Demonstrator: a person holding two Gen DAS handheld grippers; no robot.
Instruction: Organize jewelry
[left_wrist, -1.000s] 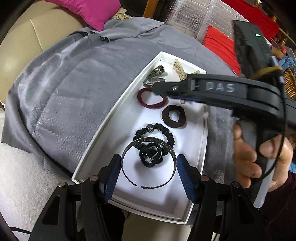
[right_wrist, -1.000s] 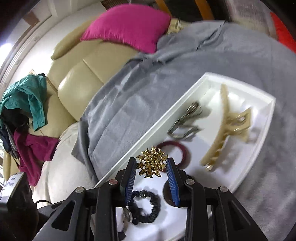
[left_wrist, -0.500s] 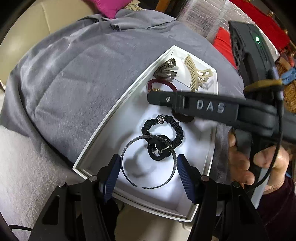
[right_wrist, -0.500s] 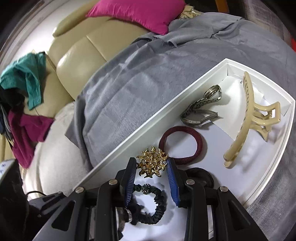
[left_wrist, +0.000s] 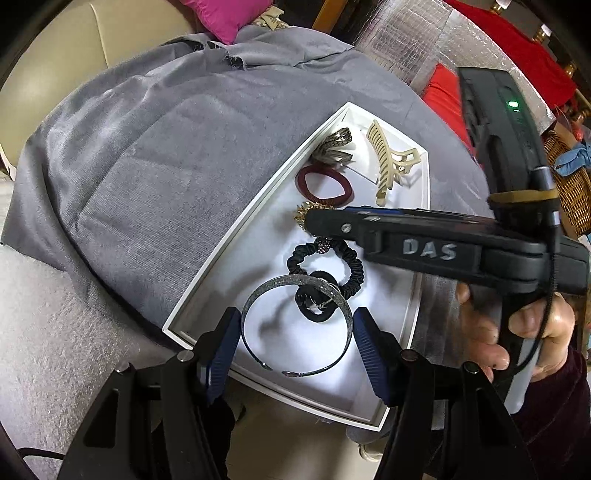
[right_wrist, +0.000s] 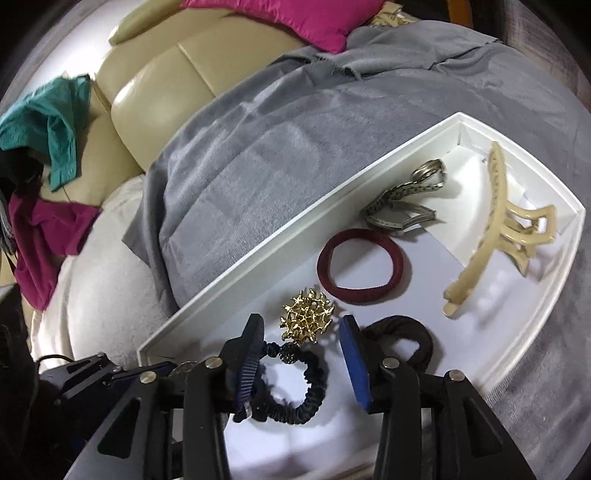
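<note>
A white tray (left_wrist: 221, 254) (right_wrist: 258, 258) lies on a grey cloth. My left gripper (left_wrist: 295, 332) is shut on a thin silver bangle (left_wrist: 295, 282), hanging over the tray's near end. My right gripper (right_wrist: 301, 350) (left_wrist: 332, 221) has its jaws opening; a gold spiky brooch (right_wrist: 306, 321) (left_wrist: 302, 218) lies on the tray floor between the pads, touching neither. In the tray are a black scrunchie (left_wrist: 354, 269) (right_wrist: 314, 391), a maroon hair tie (left_wrist: 301, 182) (right_wrist: 362, 233), a brown scrunchie (right_wrist: 406, 328), a beige claw clip (left_wrist: 384, 162) (right_wrist: 491, 218) and a metal watch band (left_wrist: 332, 147) (right_wrist: 402, 203).
The grey cloth (left_wrist: 147, 166) covers a rounded seat beside a beige sofa (right_wrist: 166, 92) with a pink cushion (right_wrist: 295, 18). Teal and magenta clothes (right_wrist: 48, 122) lie at the left. A person's hand (left_wrist: 517, 332) grips the right tool. A wicker basket (left_wrist: 569, 184) stands at the far right.
The right jaws have spread and let go of the gold brooch, which now rests on the tray floor. The left gripper keeps its hold on the bangle.
</note>
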